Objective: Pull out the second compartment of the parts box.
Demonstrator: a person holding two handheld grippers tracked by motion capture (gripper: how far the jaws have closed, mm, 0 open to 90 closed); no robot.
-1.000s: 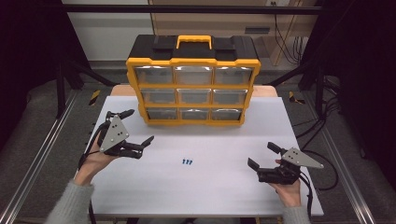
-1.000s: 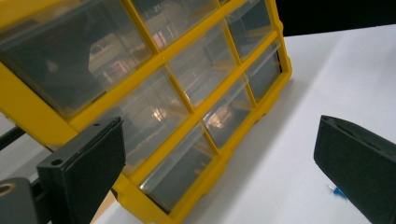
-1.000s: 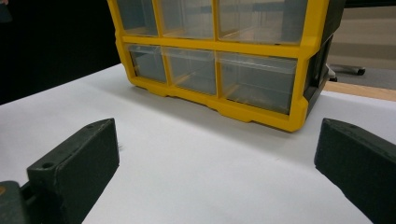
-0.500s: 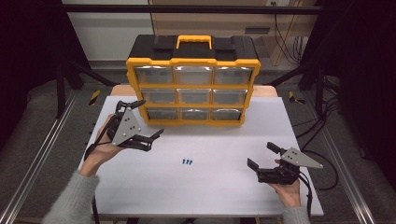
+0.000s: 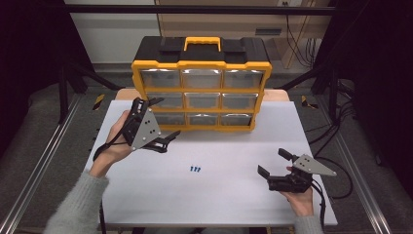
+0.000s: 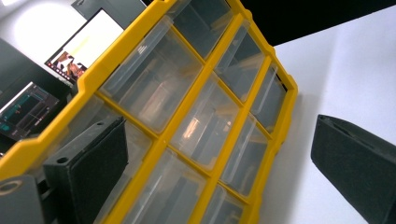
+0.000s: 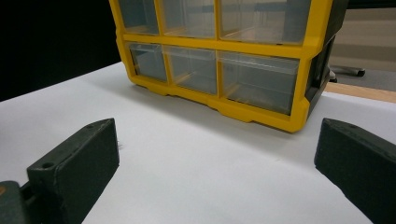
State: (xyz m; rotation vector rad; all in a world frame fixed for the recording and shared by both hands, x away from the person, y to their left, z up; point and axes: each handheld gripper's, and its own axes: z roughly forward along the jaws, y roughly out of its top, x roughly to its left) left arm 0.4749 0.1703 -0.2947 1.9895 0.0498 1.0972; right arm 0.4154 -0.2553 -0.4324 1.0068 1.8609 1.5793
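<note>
The left gripper (image 5: 163,119), jaws spread, hovers at the yellow drawer cabinet (image 5: 200,92)'s left drawers, apparently not touching; the right gripper (image 5: 275,162) rests open

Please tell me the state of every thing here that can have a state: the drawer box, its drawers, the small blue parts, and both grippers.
Drawer organizer: upright on the table, lid down.
Drawers: all nine pushed in.
Blue screws: loose on the table, untouched.
Left gripper: open, raised before the left drawers, holding nothing.
Right gripper: open, low, empty.
</note>
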